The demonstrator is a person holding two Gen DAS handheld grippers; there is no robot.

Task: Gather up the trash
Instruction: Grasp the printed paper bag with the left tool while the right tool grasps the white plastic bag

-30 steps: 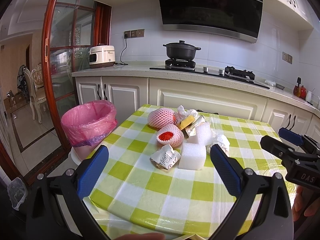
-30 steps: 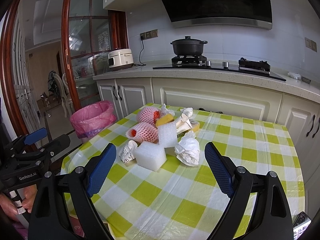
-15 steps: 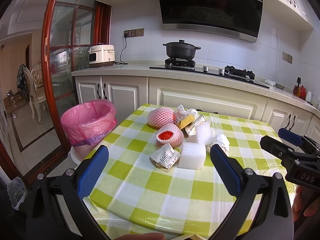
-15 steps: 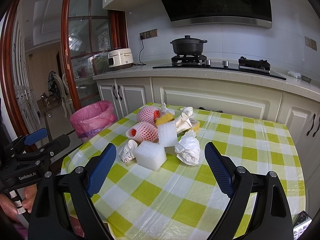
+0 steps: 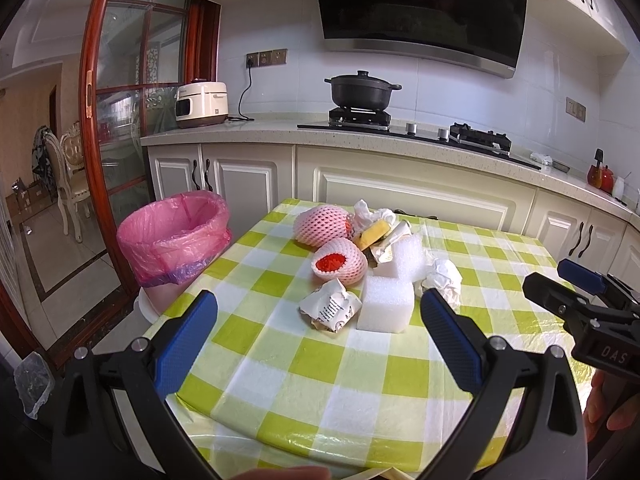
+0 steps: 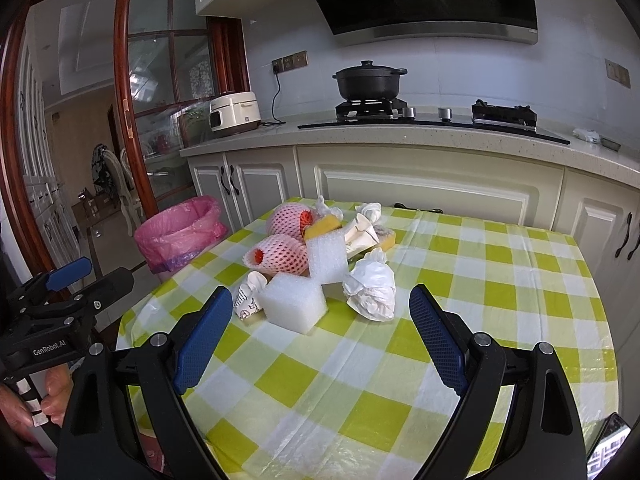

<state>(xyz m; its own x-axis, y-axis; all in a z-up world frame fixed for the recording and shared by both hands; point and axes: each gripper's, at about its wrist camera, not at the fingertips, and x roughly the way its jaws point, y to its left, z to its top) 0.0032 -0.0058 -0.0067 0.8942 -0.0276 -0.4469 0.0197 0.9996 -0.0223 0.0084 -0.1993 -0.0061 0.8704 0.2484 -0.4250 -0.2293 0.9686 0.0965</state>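
A pile of trash lies mid-table on the green checked cloth [image 5: 320, 364]: two pink foam fruit nets [image 5: 339, 266], white foam blocks [image 5: 385, 309], a crumpled printed wrapper [image 5: 329, 309], crumpled white paper [image 5: 442, 280] and a yellow sponge [image 5: 374, 233]. The same pile shows in the right wrist view, with the foam block [image 6: 294, 303] and white paper [image 6: 372, 290] nearest. My left gripper [image 5: 318, 334] is open and empty, short of the pile. My right gripper [image 6: 320, 334] is open and empty, also short of it.
A bin with a pink liner [image 5: 174, 242] stands on the floor left of the table, also in the right wrist view [image 6: 180, 234]. Kitchen cabinets and counter [image 5: 400, 136] with a black pot [image 5: 362, 90] lie behind. Each gripper shows at the other view's edge [image 5: 580, 312] [image 6: 60, 304].
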